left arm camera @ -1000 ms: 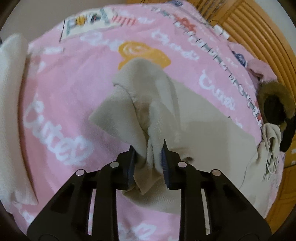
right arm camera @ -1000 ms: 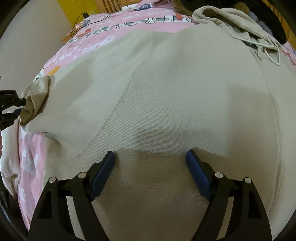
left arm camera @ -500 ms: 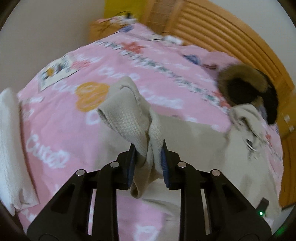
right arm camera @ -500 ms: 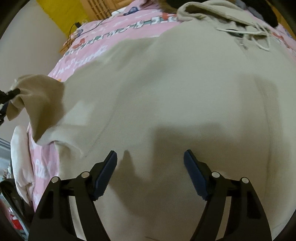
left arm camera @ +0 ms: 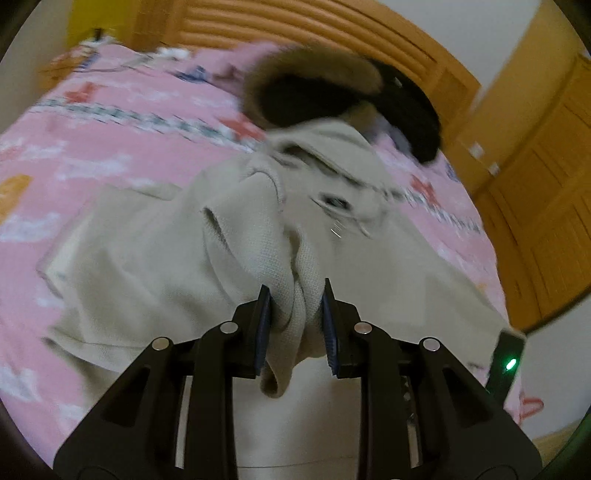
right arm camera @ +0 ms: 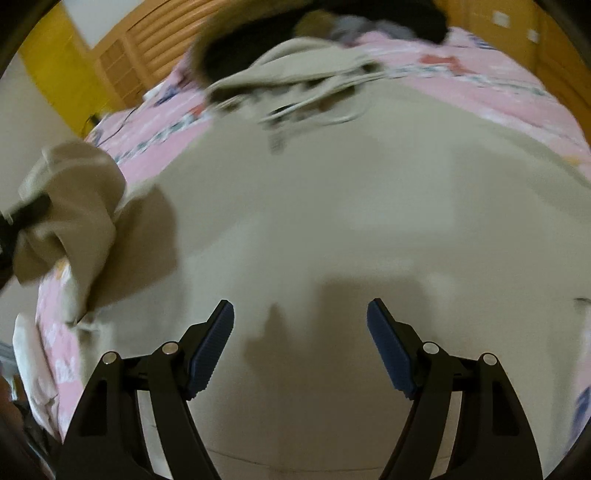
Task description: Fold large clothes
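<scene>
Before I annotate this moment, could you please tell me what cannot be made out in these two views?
- Left wrist view: the sleeve end inside the left gripper is bunched, so its cuff is hidden.
- Left wrist view: the hoodie chest mark is blurred.
- Right wrist view: the drawstrings and dark coat are smeared.
- Right wrist view: the right gripper body hides the hem.

Right claw (right arm camera: 300,345) spread above beige hoodie (right arm camera: 332,221); nothing held.

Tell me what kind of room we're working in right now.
Most likely a bedroom: the beige hoodie lies spread on a bed with a pink printed bedspread, a slatted wooden headboard stands behind it, and wooden doors stand to one side.
</scene>
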Tool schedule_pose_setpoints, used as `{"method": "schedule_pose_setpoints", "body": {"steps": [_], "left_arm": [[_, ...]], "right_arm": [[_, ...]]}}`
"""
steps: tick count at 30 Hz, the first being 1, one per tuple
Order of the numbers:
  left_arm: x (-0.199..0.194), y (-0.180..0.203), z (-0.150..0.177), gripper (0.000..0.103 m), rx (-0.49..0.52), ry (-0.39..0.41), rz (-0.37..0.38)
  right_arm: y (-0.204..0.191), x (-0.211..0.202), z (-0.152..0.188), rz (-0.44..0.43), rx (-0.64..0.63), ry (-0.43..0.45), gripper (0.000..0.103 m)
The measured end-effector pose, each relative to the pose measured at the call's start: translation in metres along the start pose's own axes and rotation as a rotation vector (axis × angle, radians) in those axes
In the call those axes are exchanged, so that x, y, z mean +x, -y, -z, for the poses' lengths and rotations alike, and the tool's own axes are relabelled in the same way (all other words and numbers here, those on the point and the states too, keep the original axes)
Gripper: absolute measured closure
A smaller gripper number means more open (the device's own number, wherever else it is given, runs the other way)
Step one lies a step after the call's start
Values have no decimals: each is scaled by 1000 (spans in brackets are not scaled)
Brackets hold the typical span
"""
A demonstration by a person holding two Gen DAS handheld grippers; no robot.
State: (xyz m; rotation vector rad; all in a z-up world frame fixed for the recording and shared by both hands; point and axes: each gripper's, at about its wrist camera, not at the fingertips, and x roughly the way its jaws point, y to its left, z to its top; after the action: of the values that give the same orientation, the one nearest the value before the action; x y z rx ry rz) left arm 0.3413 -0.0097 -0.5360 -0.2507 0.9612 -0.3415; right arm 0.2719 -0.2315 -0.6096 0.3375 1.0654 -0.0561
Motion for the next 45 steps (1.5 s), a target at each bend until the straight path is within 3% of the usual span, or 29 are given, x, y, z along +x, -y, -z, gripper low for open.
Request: {"method": "schedule_pose_setpoints", "body": {"steps": [3,6,12,14,15,17,25,28,32,38,39,42,44,45], "left_arm": [[40,21,25,79,35,-65,-12],[69,26,50,79,11,-105,1],[78,29,84,77,37,-43,-41],[80,26,90,63,21,-37,-25],[80,25,92,47,16,-36,-22],[79,27,93,28,22,-35,-18],[31,30,97,26,65,-43,-39],[5,11,93,24,51,-27,-104],[-9,-26,81,22,41,-6,-260],[8,-81,59,22,-76,-20,-352],[13,-89,58,22,-99,-28,-365],[20,-102,58,22,-138,-44,-379],[24,-110,59,22,-162,-54,-371],[24,-110,59,22,-166,-54,-371]], "right_arm": [[43,-13,-14,12,34,15,26],[67,-16,-35,-45,36,-13,24],[42,2,-85,-179,-137,-125,20],[27,7,-90,-160,-190,-133,20],[21,10,-91,-153,-206,-139,20],[12,14,-91,-145,-222,-144,20],[-8,18,-82,-152,-279,-150,20],[-22,16,-81,-167,-296,-143,20],[-47,16,-80,-194,-299,-142,19],[-71,52,-72,-36,-239,-227,18],[-70,59,-71,-61,-204,-246,21],[-76,69,-66,-69,-190,-273,45],[-83,73,-61,-82,-196,-291,66],[-85,74,-58,-90,-202,-296,92]]}}
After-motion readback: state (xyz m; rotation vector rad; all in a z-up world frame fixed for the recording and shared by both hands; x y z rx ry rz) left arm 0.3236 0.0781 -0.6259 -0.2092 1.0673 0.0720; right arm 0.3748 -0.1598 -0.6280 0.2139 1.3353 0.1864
